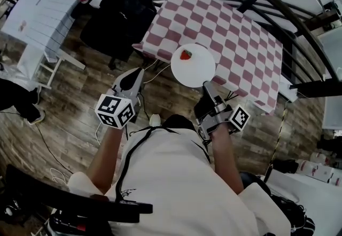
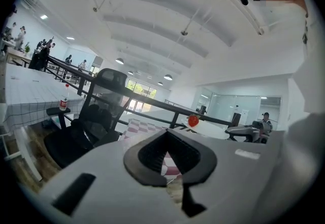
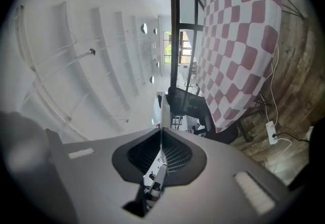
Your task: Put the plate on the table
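One plate (image 1: pixel 195 69) is here, white and round, so it has no long side to speak of. It is held flat, its face up, at the near edge of the table (image 1: pixel 235 42) with the pink and white checked cloth. Part of it stands over the cloth edge and part over the wood floor in front of the table. Whether it touches the cloth I cannot tell.

On the plate lies one strawberry (image 1: pixel 185 54), on the side toward the table's left end.

There are two grippers. The right gripper (image 1: pixel 206 86) comes from the near side of the table. Its jaws are clamped on the plate's rim, the side away from the table. In the right gripper view the rim is a thin white line between the pads.

The left gripper (image 1: pixel 140 71) is in front of the table's near left corner, a little apart from the plate. Its jaws are together and nothing is between them.

One black chair (image 1: pixel 120 21) stands at the table's left end.
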`<state>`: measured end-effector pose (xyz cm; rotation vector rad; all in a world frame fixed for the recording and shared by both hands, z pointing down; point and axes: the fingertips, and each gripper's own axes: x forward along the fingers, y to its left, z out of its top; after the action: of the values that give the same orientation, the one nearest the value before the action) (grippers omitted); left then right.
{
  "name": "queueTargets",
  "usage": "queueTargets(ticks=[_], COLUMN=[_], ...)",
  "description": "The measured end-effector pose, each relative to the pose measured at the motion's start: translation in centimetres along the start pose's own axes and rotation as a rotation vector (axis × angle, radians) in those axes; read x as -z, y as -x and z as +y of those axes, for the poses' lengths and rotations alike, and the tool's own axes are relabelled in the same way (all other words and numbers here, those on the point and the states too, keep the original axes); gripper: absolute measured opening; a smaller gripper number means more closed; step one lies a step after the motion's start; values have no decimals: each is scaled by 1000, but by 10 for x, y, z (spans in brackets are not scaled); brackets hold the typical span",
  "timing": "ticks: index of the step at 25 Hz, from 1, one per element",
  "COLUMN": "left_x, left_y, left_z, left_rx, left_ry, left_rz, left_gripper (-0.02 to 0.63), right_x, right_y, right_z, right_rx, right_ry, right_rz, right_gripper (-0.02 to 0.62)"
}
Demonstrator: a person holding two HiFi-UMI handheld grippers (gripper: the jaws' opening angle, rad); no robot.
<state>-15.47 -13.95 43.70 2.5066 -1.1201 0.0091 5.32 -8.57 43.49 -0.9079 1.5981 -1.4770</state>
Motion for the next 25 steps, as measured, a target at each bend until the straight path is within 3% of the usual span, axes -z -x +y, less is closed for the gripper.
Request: queueTargets(ticks=[12,25], left_x=[-1,-24], left_y=[-16,-77], left_z=[14,42], left_rx=[24,-17], left_ry=[22,10], left_rz=[-5,-8], left_gripper=[5,5], right_x=[-6,-59], right_y=[-26,-87], right_z=[2,-13], right_rx=[1,-10], right_ry=[-4,-28], right_rz=[13,49], right_gripper=[18,18])
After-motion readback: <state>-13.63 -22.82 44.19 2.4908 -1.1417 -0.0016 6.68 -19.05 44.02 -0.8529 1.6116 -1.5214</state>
